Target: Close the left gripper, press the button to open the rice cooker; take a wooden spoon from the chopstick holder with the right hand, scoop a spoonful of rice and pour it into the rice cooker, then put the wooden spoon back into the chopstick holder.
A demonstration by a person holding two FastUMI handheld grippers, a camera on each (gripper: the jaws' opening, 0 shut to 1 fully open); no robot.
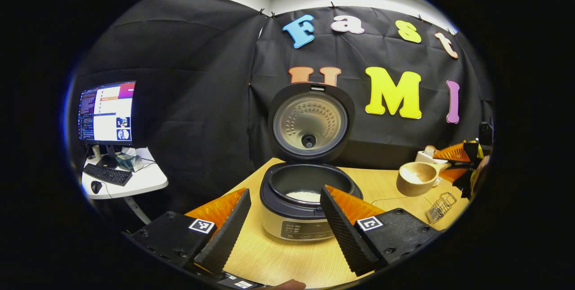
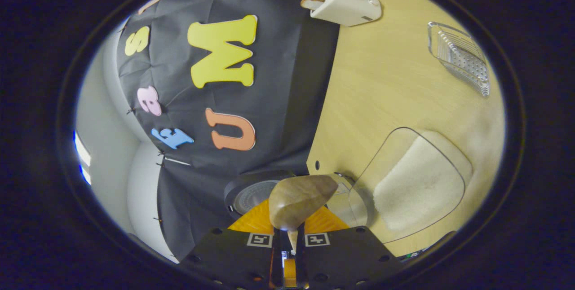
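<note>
The right gripper (image 2: 287, 236) has its jaws closed on the thin handle of the wooden spoon (image 2: 300, 200), whose bowl stands out just ahead of the fingertips, rolled over so its rounded back faces the camera; in the left gripper view the same spoon shows at the far right with its hollow looking empty. The left gripper (image 1: 280, 218) has its jaws spread wide with nothing between them, framing the rice cooker (image 1: 305, 200), which sits on the desk (image 1: 386, 191) with its lid (image 1: 311, 121) up and a patch of white rice in the pot. Beside the spoon in the right gripper view lies a clear container of rice (image 2: 417, 186), and farther off a wire rack (image 2: 460, 56) and a white appliance (image 2: 343, 5). The spoon looks light, stiff and smooth, so I judge a firm hold well along the handle best, as the weight of the bowl could twist it in the grip.
</note>
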